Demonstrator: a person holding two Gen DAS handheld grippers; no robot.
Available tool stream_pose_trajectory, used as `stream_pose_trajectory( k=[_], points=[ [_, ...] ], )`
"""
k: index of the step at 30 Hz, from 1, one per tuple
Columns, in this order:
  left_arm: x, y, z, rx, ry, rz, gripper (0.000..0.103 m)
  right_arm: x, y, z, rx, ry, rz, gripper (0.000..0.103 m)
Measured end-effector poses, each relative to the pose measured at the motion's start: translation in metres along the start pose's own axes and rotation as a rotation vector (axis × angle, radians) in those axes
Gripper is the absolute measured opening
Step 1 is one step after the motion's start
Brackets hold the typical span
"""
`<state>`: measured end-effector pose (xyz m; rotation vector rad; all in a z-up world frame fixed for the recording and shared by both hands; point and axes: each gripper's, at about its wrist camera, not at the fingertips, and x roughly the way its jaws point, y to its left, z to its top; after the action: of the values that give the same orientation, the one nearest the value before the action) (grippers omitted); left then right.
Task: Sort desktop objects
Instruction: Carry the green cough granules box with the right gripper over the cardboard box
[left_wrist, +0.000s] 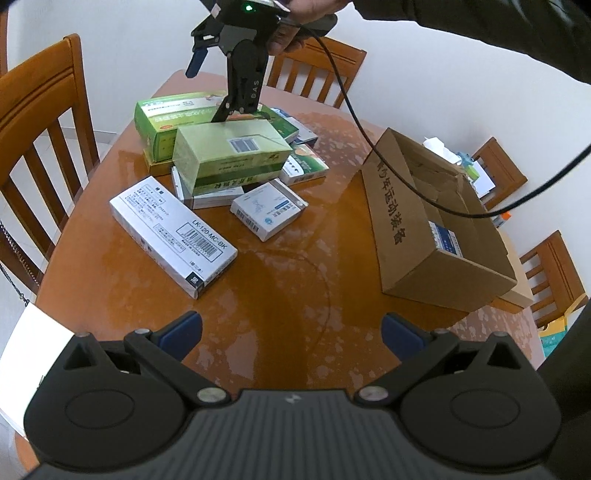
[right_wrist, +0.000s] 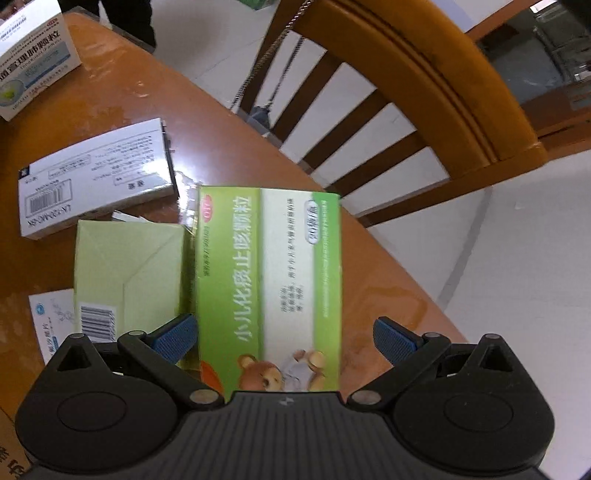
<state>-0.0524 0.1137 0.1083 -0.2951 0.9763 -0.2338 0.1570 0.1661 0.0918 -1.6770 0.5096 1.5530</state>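
Medicine boxes (left_wrist: 229, 162) lie piled mid-table (left_wrist: 280, 280) beside an open cardboard carton (left_wrist: 436, 236) — right gripper (right_wrist: 284, 336) spread wide around a bright green box (right_wrist: 269, 280), left gripper (left_wrist: 291, 332) wide, empty

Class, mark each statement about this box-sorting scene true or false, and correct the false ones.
1. The right claw is open around the bright green medicine box with a bear picture. True.
2. The left claw grips a silver box. False: it is open and empty above the brown wooden table.
3. The brown cardboard carton holds a blue-and-white box. True.
4. The long silver barcode box lies inside the carton. False: it lies on the table.
5. Wooden chairs stand around the table. True.
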Motion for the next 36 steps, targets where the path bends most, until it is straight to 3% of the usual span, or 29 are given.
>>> stream_pose_trajectory(
  k=[7,9,16,22,29,36],
  points=[
    [0.003,0.000,0.009,-0.003,-0.013,-0.002,0.103,0.014,-0.003,0.006,-0.027,0.012,0.054,0.103],
    [0.004,0.001,0.011,-0.008,-0.019,-0.004,0.103,0.013,-0.006,0.008,-0.017,-0.003,0.075,0.096],
    [0.007,0.002,0.017,-0.009,-0.024,-0.006,0.103,0.010,-0.011,0.007,0.002,-0.009,0.104,0.095],
    [0.010,0.003,0.033,-0.004,-0.069,-0.006,0.103,-0.005,-0.014,0.000,0.038,-0.059,0.068,0.094],
    [0.013,0.007,0.071,0.000,-0.151,-0.035,0.103,-0.034,-0.009,-0.008,0.053,-0.118,0.016,0.094],
    [0.013,0.000,0.126,0.149,-0.236,-0.001,0.103,-0.063,0.011,-0.020,0.028,-0.132,-0.020,0.094]
  ],
)
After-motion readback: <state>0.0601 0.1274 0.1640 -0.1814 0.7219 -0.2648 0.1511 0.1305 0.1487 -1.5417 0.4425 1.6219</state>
